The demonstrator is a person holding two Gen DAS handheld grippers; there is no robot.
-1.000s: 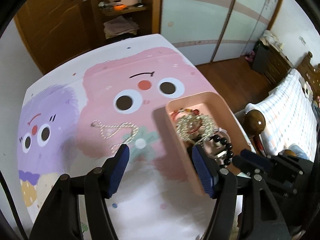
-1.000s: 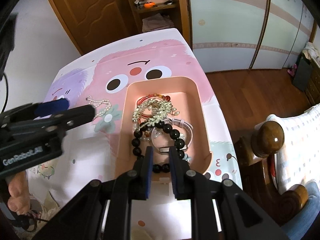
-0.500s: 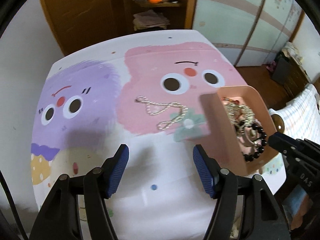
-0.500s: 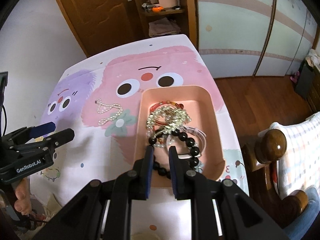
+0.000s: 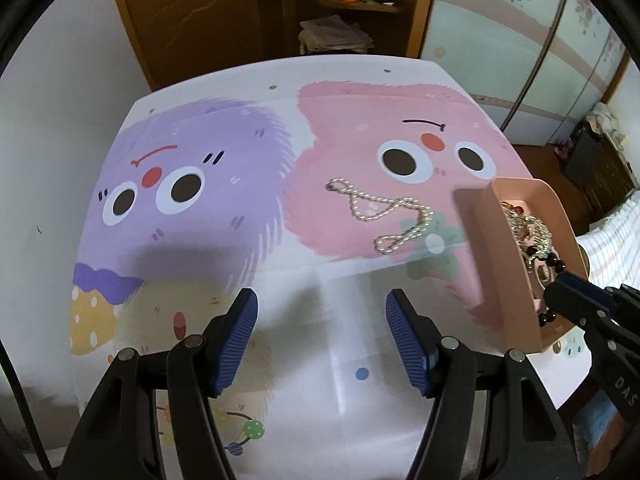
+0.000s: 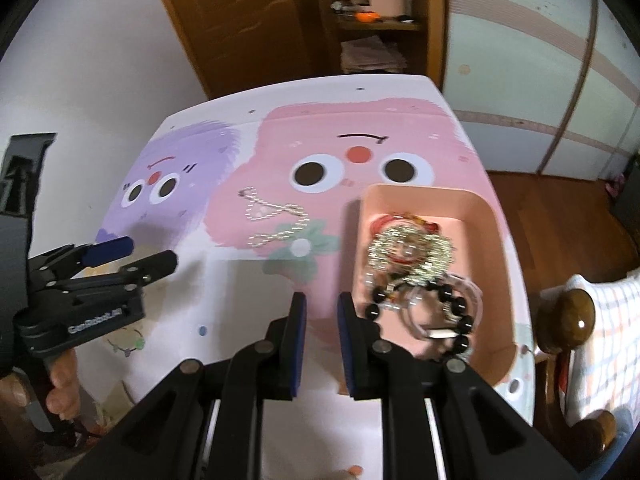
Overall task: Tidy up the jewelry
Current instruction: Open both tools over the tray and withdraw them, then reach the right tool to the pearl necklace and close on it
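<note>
On the table (image 5: 320,92) my left tongs (image 5: 320,336) gape wide for the pearls (image 5: 384,216), my right tongs (image 6: 321,344) narrow and empty beside the tray (image 6: 492,216).

Two handheld grippers, both angled steeply down

Left gripper (image 5: 321,336) has its blue pads spread wide with nothing between them. Right gripper (image 6: 321,330) is pinched to a narrow gap, nothing caught in it either. A bare hand (image 6: 60,384) wraps the left one's handle, off to the right gripper's left.
</note>
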